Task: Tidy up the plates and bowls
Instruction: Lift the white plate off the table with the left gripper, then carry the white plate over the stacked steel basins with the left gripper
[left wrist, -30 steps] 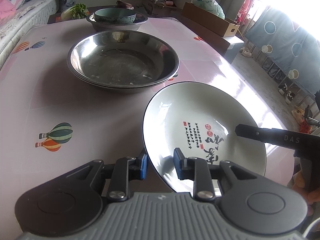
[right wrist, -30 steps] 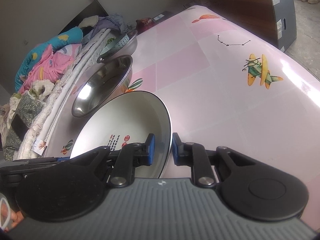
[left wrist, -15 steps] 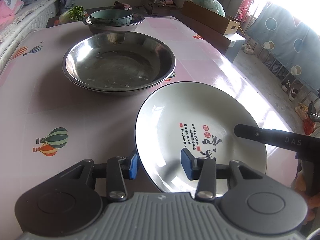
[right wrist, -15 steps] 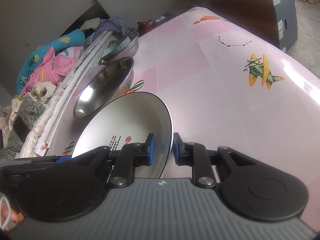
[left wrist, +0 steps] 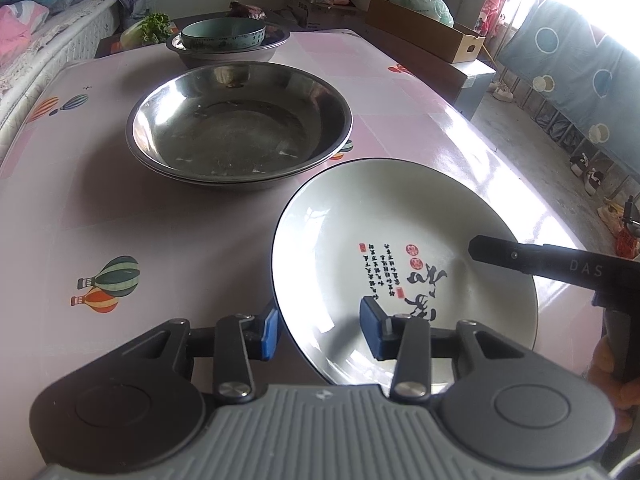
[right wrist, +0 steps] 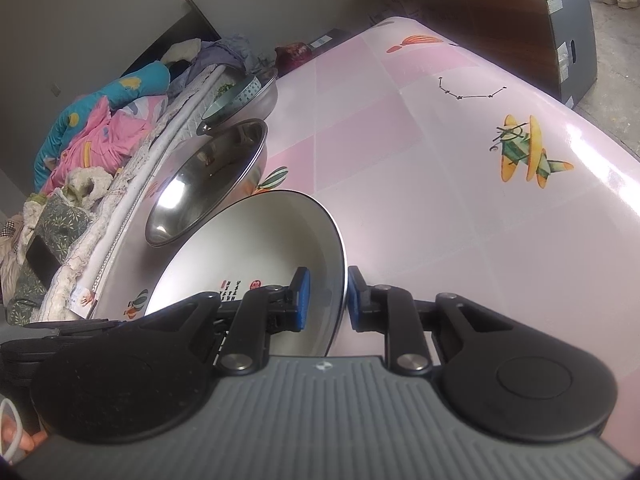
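A white plate [left wrist: 400, 232] with black writing and a dark rim hangs tilted over the pink table [left wrist: 120, 220]. My right gripper [right wrist: 326, 296] is shut on the plate's [right wrist: 256, 248] right rim; one of its fingers [left wrist: 520, 258] reaches in from the right in the left wrist view. My left gripper [left wrist: 320, 328] straddles the near rim; its jaws are closing, but the blue pads stand off the plate. Beyond lies a wide steel basin [left wrist: 240, 120], also seen in the right wrist view [right wrist: 208, 176]. Farther back a teal bowl [left wrist: 224, 34] sits inside a second steel basin [left wrist: 256, 50].
A bed with piled clothes [right wrist: 100, 132] runs along the table's left side. Leafy greens [left wrist: 154, 26] lie past the far edge. A cardboard box [left wrist: 424, 28] sits on a cabinet to the right, where the table edge drops to the floor.
The left gripper's jaws, shut on the plate's near rim a second ago, have spread apart and let go. The plate stays in the right gripper, which has not moved.
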Demonstrator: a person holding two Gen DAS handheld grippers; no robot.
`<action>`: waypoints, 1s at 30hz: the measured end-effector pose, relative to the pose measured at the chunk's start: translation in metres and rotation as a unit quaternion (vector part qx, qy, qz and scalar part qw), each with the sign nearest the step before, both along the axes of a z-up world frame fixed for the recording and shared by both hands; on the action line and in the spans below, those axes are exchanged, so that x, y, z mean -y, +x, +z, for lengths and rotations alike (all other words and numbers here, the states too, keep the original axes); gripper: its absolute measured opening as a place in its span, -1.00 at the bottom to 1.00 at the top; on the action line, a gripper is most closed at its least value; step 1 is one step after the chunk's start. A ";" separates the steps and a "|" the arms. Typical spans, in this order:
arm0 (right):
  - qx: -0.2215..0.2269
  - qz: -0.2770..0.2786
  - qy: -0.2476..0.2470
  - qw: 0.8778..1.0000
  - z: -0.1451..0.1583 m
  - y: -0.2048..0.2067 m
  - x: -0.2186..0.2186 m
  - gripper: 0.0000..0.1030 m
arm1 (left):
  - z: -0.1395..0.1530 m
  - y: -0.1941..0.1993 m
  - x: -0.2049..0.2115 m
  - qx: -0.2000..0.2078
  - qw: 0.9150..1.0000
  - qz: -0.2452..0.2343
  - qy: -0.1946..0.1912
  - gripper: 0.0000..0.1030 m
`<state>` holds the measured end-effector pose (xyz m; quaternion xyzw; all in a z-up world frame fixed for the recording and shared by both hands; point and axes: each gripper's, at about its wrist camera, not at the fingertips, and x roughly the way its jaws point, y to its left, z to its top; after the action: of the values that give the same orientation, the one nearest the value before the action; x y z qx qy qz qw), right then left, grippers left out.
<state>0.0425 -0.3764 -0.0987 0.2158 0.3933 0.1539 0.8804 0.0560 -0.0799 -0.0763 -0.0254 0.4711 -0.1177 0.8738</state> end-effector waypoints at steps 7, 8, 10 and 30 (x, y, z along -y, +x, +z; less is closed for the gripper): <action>0.000 -0.004 0.023 1.000 -0.005 0.001 0.005 -0.63 | -0.001 0.003 0.001 0.006 1.000 0.003 0.004 -0.16; 0.000 -0.006 0.026 1.000 -0.005 0.001 0.006 -0.63 | -0.001 0.003 0.001 0.007 1.000 0.004 0.004 -0.15; 0.002 -0.007 0.027 1.000 -0.006 0.001 0.005 -0.62 | -0.001 0.003 0.002 0.011 1.000 0.006 0.004 -0.14; 0.013 -0.007 -0.008 1.000 0.002 -0.003 -0.006 -0.49 | 0.001 -0.003 0.003 0.019 1.000 0.019 0.003 -0.18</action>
<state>0.0399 -0.3701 -0.0963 0.2099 0.3811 0.1472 0.8883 0.0534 -0.0833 -0.0754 -0.0291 0.4546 -0.1001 0.8846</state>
